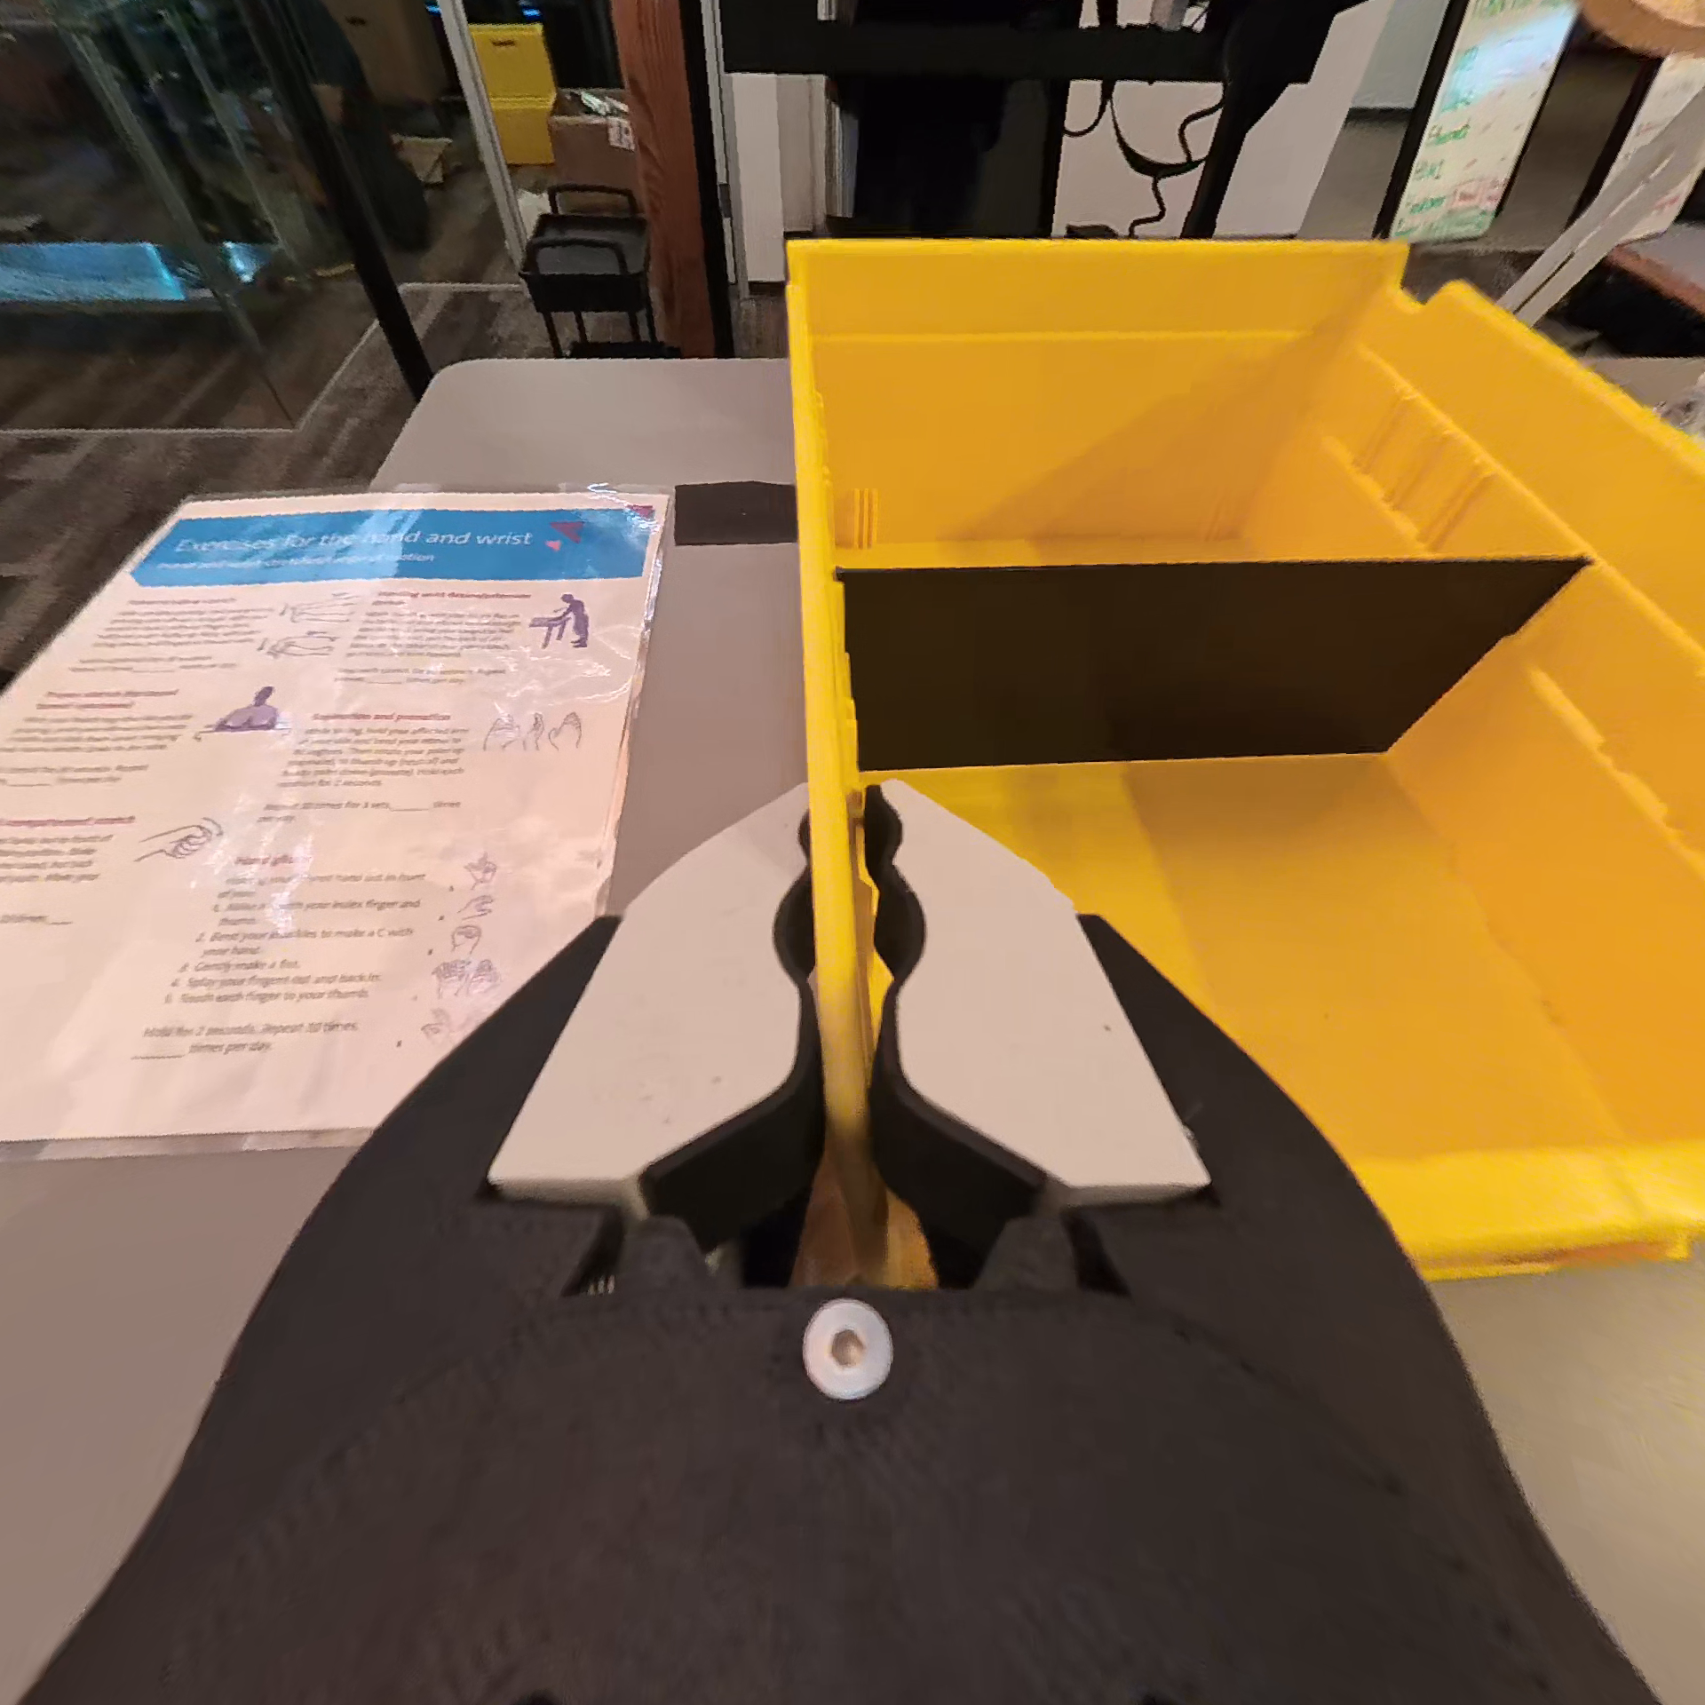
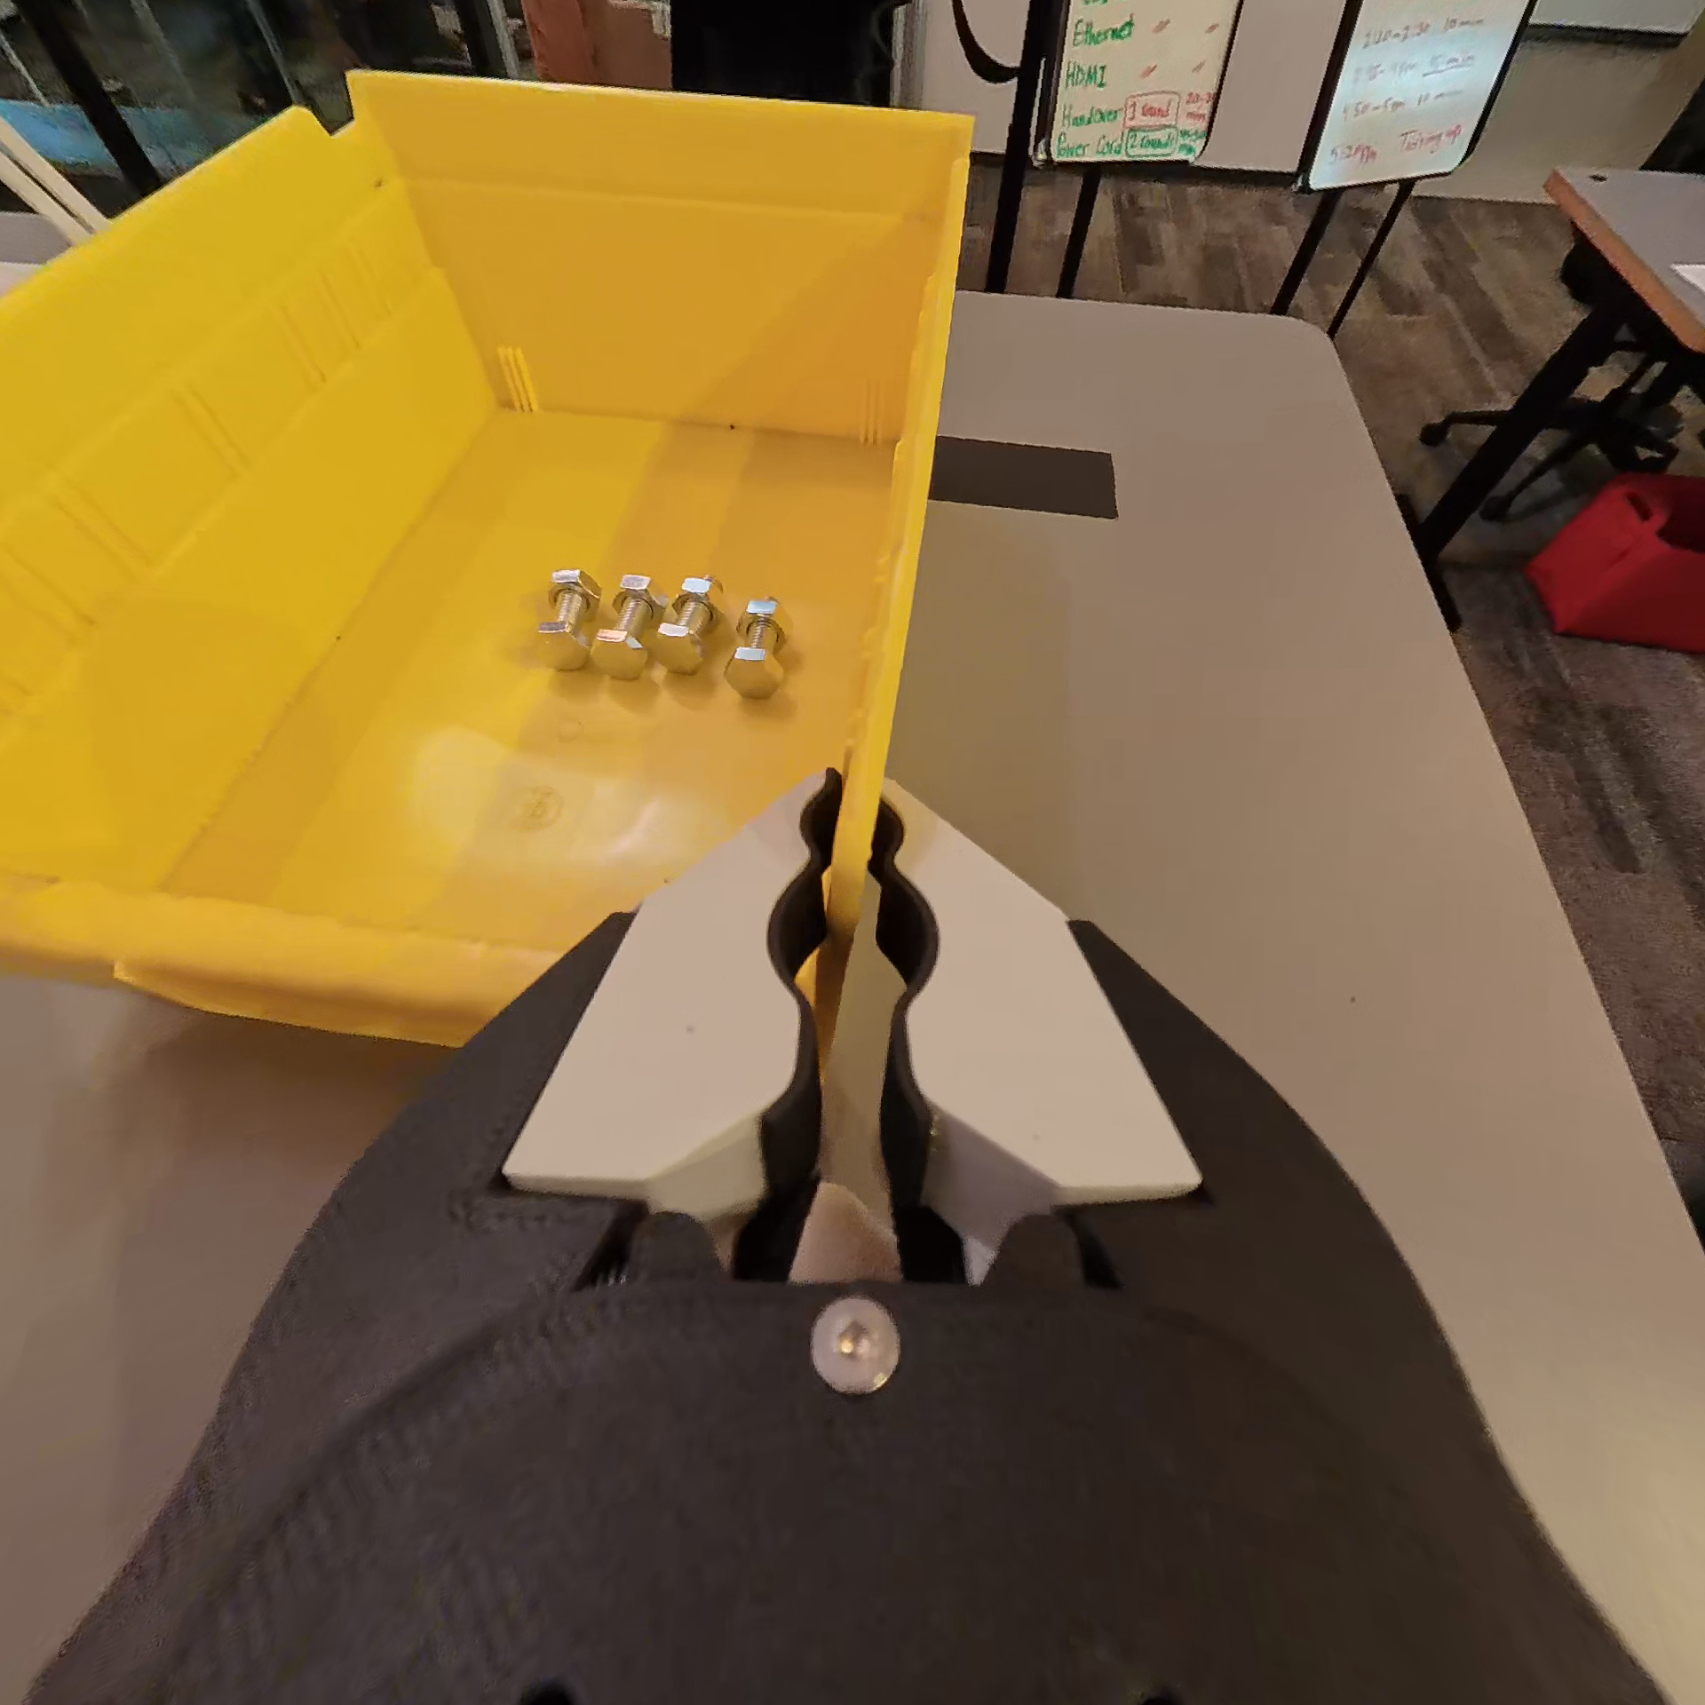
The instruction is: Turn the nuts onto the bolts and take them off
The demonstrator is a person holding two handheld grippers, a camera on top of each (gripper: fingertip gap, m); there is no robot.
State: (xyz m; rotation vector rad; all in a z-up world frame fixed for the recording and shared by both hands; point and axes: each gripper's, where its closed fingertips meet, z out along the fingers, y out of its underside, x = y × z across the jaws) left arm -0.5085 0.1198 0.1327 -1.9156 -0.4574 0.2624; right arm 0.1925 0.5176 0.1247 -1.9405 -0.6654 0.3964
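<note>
Several silver bolts with nuts on them (image 2: pixel 664 632) lie in a row on the floor of a yellow bin (image 2: pixel 909 554). My right gripper (image 2: pixel 858 793) is shut on that bin's right wall, near its front corner. In the left wrist view a yellow bin (image 1: pixel 826 646) with a black divider (image 1: pixel 1181 664) shows no bolts in the parts I can see. My left gripper (image 1: pixel 844 803) is shut on its left wall, near the front. Neither gripper shows in the other's view.
The bins stand on a grey table (image 2: pixel 1199 830). A laminated sheet (image 1: pixel 314 784) lies left of the bins. Black tape patches (image 1: pixel 733 526) (image 2: pixel 1019 484) mark the tabletop. A red container (image 2: pixel 1624 572) sits on the floor at right, beyond the table edge.
</note>
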